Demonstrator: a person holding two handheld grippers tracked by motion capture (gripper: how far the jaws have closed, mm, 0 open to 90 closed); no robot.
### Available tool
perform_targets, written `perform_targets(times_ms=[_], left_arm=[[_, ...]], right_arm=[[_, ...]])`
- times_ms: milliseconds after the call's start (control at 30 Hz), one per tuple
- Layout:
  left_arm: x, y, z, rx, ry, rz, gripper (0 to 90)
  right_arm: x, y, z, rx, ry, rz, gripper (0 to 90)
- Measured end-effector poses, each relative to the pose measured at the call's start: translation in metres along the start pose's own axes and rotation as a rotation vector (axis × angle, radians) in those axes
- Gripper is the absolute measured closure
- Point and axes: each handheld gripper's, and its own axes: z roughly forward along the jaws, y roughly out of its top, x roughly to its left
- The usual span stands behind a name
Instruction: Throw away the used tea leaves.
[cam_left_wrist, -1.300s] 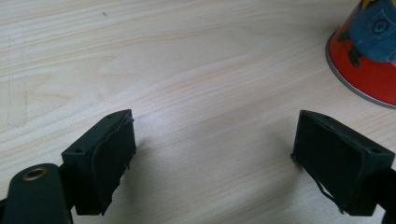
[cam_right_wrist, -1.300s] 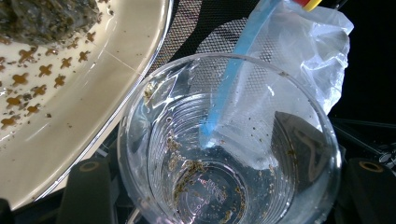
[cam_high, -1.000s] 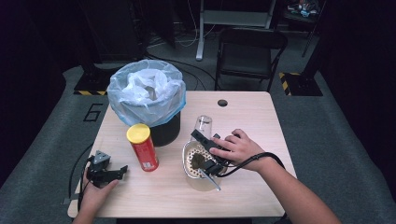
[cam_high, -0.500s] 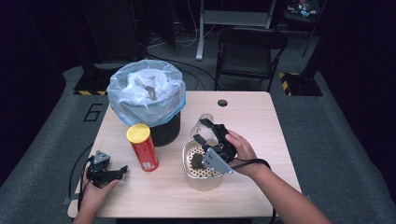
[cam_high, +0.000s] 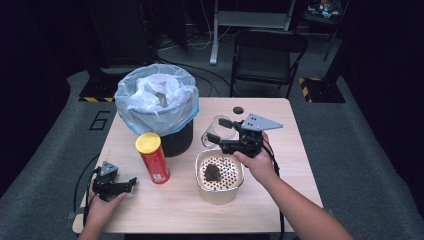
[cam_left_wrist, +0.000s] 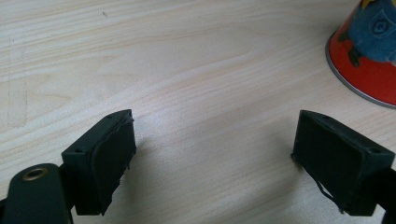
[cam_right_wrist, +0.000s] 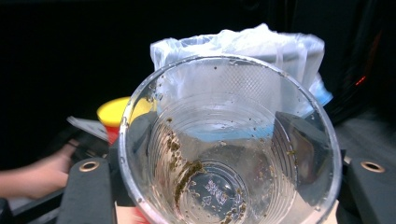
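a clear plastic cup (cam_high: 216, 131), flecked with brown residue, is tipping sideways at the strainer bowl's (cam_high: 219, 175) twelve o'clock, clamped in the right gripper (cam_high: 226, 141) on a raised, bent wrist. at eight o'clock, the left gripper (cam_high: 127, 183) is lying released on the table (cam_high: 280, 150) beside the red can (cam_high: 153, 157).
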Motion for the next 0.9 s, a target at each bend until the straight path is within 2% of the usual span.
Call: perform_targets(times_ms=[33, 100, 167, 300, 500, 600, 700, 900], left_arm=[[0.000, 0.000, 0.000, 0.000, 0.000, 0.001, 12.8], [0.000, 0.000, 0.000, 0.000, 0.000, 0.000, 12.9], [0.000, 0.000, 0.000, 0.000, 0.000, 0.000, 12.9], [0.000, 0.000, 0.000, 0.000, 0.000, 0.001, 12.9], [0.000, 0.000, 0.000, 0.001, 0.000, 0.001, 12.9], [0.000, 0.000, 0.000, 0.001, -0.001, 0.001, 12.8], [0.000, 0.000, 0.000, 0.001, 0.000, 0.003, 12.8], [0.000, 0.000, 0.000, 0.002, -0.001, 0.002, 12.8]], right_arm=[[-0.004, 0.003, 0.001, 0.011, 0.022, 0.054, 31.9], [-0.008, 0.008, 0.002, 0.047, 0.049, 0.104, 31.9], [-0.009, 0.013, 0.003, 0.088, 0.044, 0.103, 31.9], [-0.005, 0.028, 0.001, 0.114, 0.007, 0.073, 31.8], [0.003, 0.065, -0.001, 0.168, -0.010, 0.104, 31.2], [0.004, 0.085, -0.001, 0.172, -0.036, 0.093, 31.3], [0.004, 0.093, -0.002, 0.172, -0.040, 0.096, 31.3], [0.009, 0.117, -0.004, 0.167, -0.058, 0.064, 31.3]])
